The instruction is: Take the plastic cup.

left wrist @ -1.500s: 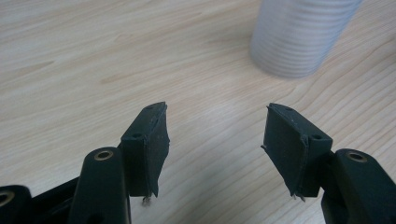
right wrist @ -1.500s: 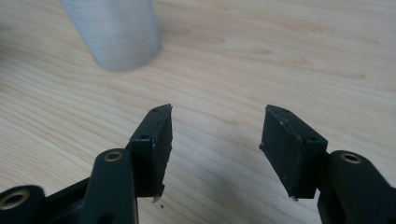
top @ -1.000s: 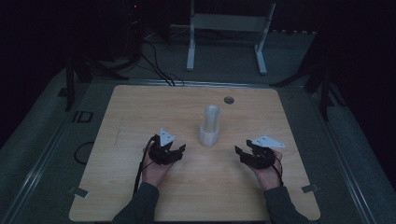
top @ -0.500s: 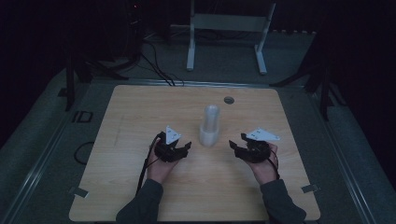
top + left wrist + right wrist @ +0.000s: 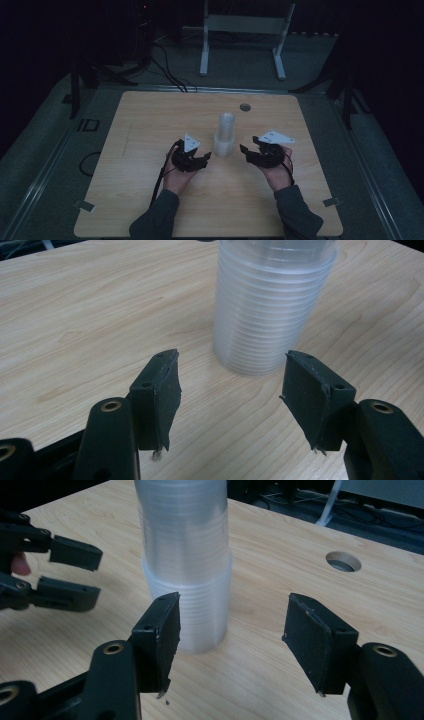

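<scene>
Scene: I work at a pale wooden bench [image 5: 150, 150] with a gripper in each hand, a tall stack of clear plastic cups [image 5: 225, 135] between them.
Stack: it stands upright near the middle of the bench, long axis vertical, a narrower column of nested cups rising out of a wider lower sleeve, just short of the round hole in the benchtop [image 5: 245, 107].
Left gripper [image 5: 206, 156]: its jaws stand spread with nothing between them; in the left gripper view the stack [image 5: 272, 305] lies ahead and a little right of the gap, apart from both pads.
Right gripper [image 5: 243, 150]: its jaws have just been opening and stand spread and empty; in the right gripper view the stack [image 5: 187, 565] sits ahead and left of centre, behind the left-hand jaw.
Nearer hand: the left looks slightly closer, though both are near.
Coming move, as I judge it: close level on the stack's flanks from either side, the right shifting across to centre it first.
</scene>
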{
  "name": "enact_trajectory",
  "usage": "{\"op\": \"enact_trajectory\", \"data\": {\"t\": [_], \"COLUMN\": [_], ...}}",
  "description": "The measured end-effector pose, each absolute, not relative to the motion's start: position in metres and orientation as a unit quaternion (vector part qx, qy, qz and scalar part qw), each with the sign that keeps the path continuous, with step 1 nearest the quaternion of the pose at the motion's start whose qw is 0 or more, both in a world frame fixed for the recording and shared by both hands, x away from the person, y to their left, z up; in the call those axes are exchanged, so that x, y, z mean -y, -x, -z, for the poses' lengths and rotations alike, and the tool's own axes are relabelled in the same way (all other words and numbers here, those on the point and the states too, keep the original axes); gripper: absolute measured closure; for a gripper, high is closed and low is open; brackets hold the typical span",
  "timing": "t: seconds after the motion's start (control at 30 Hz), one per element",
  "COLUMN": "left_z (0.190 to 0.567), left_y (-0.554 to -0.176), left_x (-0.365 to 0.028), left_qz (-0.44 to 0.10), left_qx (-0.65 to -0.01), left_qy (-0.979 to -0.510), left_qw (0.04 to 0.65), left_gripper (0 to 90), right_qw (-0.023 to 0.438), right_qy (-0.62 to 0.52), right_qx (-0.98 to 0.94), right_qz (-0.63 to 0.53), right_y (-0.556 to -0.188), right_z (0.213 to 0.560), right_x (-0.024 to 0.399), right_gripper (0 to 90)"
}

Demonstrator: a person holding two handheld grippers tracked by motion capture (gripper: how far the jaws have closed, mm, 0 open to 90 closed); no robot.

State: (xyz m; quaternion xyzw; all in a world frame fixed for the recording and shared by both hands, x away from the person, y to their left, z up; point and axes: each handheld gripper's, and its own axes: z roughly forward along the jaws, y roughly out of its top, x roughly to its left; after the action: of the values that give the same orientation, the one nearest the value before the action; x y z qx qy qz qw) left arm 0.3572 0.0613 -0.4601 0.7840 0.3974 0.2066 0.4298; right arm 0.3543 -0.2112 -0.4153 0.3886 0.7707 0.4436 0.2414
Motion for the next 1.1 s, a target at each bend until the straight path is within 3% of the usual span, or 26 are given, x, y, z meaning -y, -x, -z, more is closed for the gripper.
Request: {"op": "enact_trajectory", "data": {"t": [1.1], "left_z": [0.455], "left_y": [-0.383], "left_x": [-0.019], "left_qz": [-0.206], "left_qx": [-0.377], "left_qy": [-0.777], "left_qw": [0.461], "left_gripper": [24.2], "right_qw": [0.243], "right_qy": [-0.38], "right_qx": [-0.762], "right_qz": [-0.464], "right_y": [-0.367], "right_z": [0.393], "right_x": [0.196], "right_gripper": [34.6]}}
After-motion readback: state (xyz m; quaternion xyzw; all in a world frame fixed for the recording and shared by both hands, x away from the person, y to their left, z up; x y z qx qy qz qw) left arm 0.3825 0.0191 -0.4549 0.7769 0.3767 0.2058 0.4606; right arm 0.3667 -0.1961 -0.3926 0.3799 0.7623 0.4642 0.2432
